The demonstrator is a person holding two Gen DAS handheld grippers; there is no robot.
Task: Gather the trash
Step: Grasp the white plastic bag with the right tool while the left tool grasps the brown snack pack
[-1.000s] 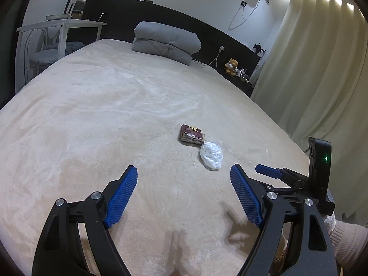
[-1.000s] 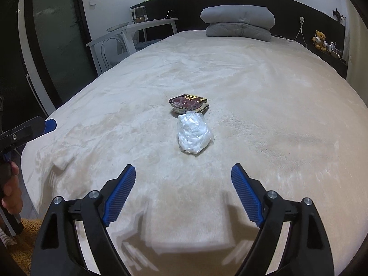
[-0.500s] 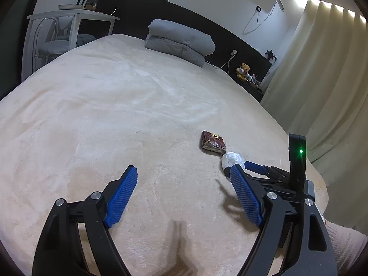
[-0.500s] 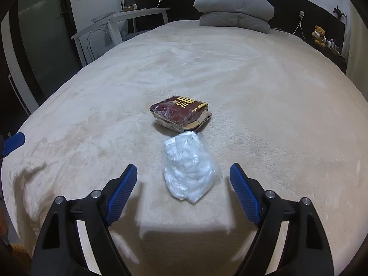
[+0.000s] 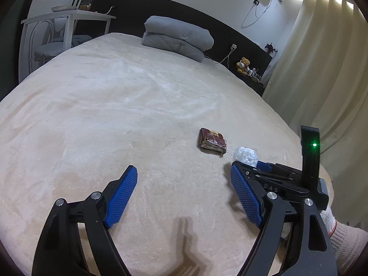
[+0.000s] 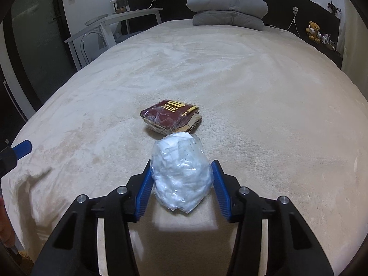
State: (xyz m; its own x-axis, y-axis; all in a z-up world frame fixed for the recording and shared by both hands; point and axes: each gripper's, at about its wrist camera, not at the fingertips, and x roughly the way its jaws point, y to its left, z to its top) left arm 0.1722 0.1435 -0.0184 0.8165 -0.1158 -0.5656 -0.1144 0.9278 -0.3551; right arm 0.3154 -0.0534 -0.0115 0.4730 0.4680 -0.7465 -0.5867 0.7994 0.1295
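The maroon packet (image 6: 171,117) reads "XUE" in gold beside the clear bag (image 6: 181,174).

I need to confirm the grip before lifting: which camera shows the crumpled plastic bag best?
The right wrist view. There the crumpled plastic bag fills the centre, squeezed between the right gripper pads. The left wrist view shows only its top peeking above the right gripper's fingers.
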